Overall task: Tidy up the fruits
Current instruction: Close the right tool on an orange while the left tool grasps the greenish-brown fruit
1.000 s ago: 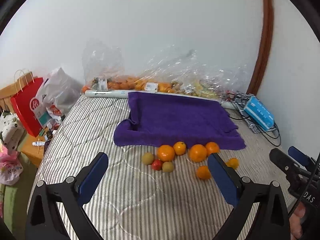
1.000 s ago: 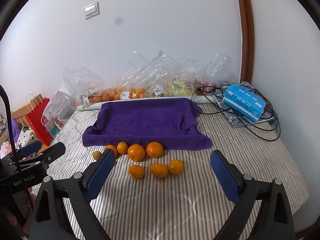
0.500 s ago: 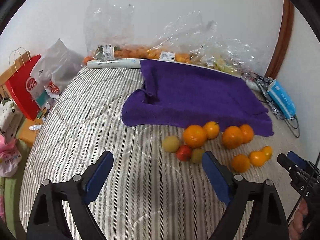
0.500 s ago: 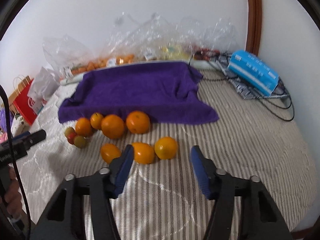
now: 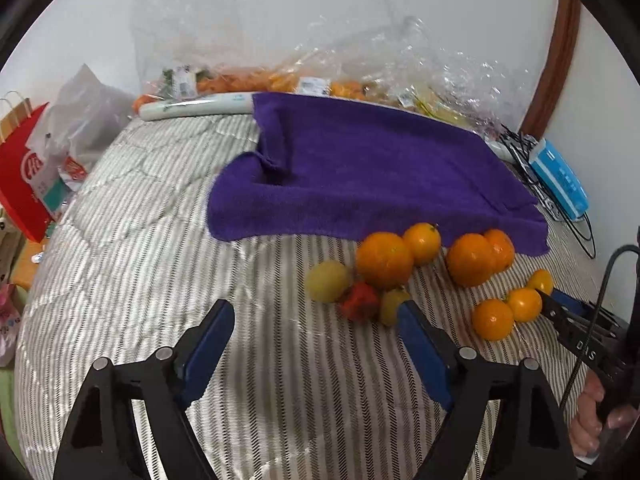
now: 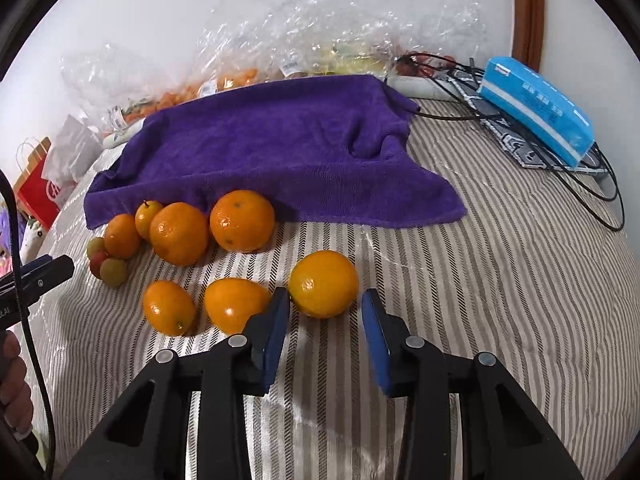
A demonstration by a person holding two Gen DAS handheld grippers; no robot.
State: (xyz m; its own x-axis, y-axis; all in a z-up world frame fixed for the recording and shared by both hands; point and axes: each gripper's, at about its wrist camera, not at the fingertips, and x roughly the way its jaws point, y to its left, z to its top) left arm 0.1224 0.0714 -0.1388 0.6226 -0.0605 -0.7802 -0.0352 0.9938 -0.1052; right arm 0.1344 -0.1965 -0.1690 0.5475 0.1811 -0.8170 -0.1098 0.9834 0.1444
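Observation:
Several oranges lie on a striped bed in front of a purple towel (image 6: 272,152). My right gripper (image 6: 325,320) is open, its blue pads just short of the rightmost small orange (image 6: 323,289), which sits between them at the tips. Two more small oranges (image 6: 236,304) lie left of it, larger oranges (image 6: 242,220) behind. A red fruit (image 5: 360,300) and two yellow-green fruits (image 5: 327,280) lie at the left of the pile. My left gripper (image 5: 316,320) is open, just short of them. The towel also shows in the left wrist view (image 5: 368,176).
Clear plastic bags of fruit (image 5: 280,80) line the wall behind the towel. A blue box (image 6: 536,112) on cables sits at the back right. A red paper bag (image 5: 20,168) and a grey bag stand off the bed's left side.
Both grippers have moved forward and down toward the fruit. The right gripper's jaws have narrowed and now flank the rightmost small orange.

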